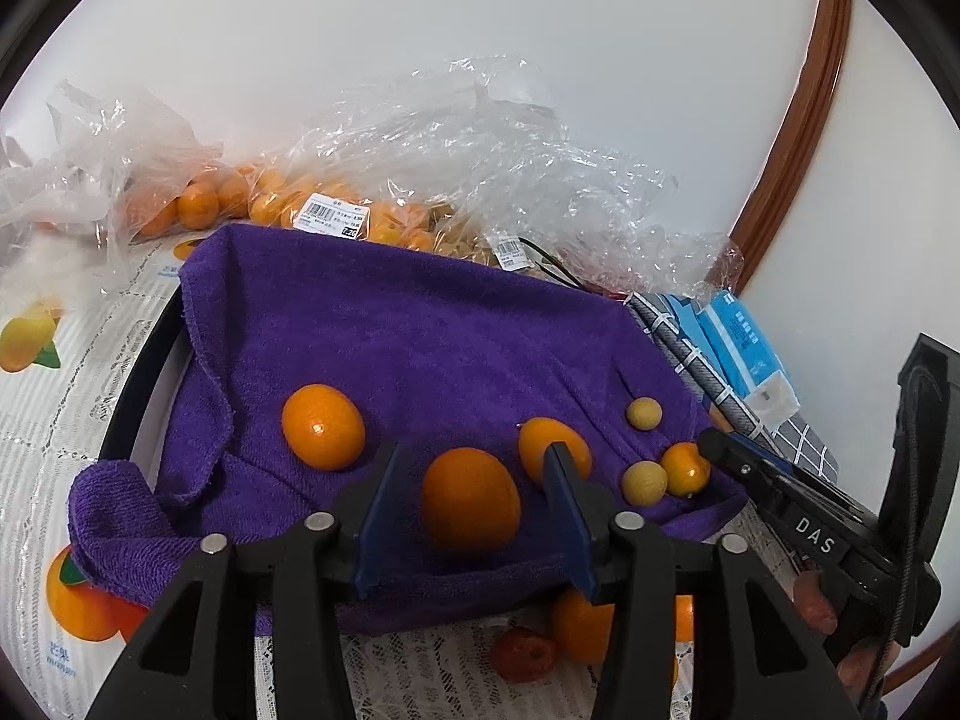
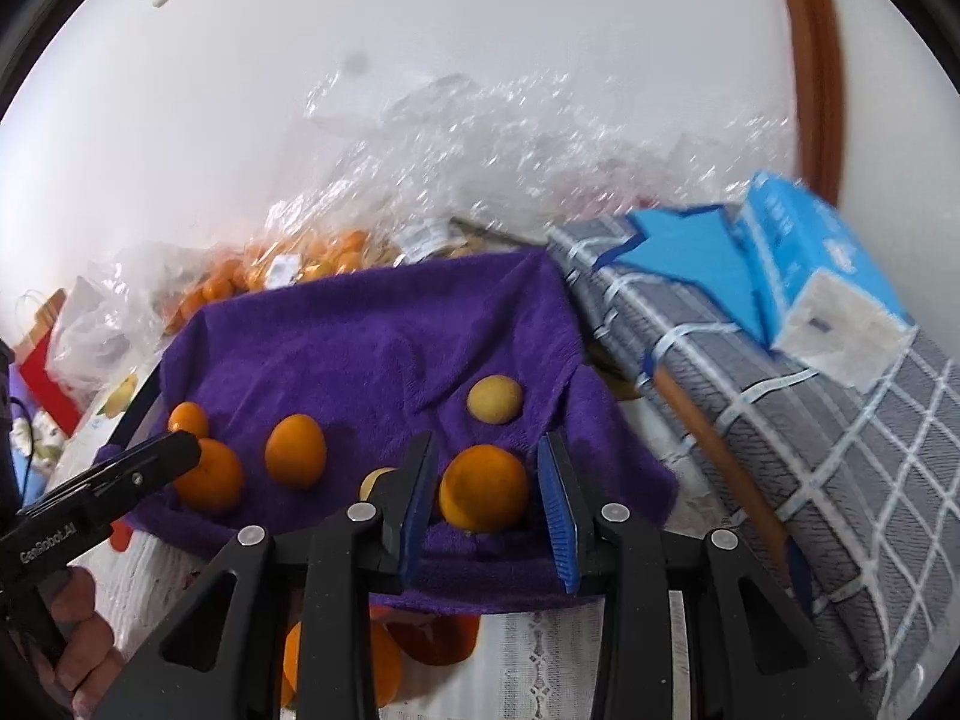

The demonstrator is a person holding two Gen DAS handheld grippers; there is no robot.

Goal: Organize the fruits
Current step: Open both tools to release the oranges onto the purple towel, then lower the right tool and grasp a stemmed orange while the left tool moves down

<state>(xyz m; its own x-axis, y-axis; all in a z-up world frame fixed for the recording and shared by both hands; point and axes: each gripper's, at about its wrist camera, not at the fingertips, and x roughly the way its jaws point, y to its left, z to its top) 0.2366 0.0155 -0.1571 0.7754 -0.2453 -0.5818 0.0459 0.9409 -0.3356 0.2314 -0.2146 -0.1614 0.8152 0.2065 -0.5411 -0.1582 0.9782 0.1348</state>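
A purple towel (image 1: pixel 408 348) covers a round black tray and carries several kumquats and two pale round fruits (image 1: pixel 644 413). My left gripper (image 1: pixel 471 480) is open, its blue pads on either side of one kumquat (image 1: pixel 470 498) without touching it. Other kumquats lie at the left (image 1: pixel 323 426) and right (image 1: pixel 552 447). My right gripper (image 2: pixel 487 480) is open around another kumquat (image 2: pixel 483 489) near the towel's right edge (image 2: pixel 600 420). A pale fruit (image 2: pixel 494 399) lies just beyond it. The right gripper also shows in the left wrist view (image 1: pixel 720 450).
Clear plastic bags of kumquats (image 1: pixel 336 210) lie behind the towel against the white wall. A grey checked cloth (image 2: pixel 780 420) with a blue tissue pack (image 2: pixel 828 276) sits to the right. The tablecloth (image 1: pixel 54 420) has printed fruit. The black tray rim (image 1: pixel 144 360) shows at the left.
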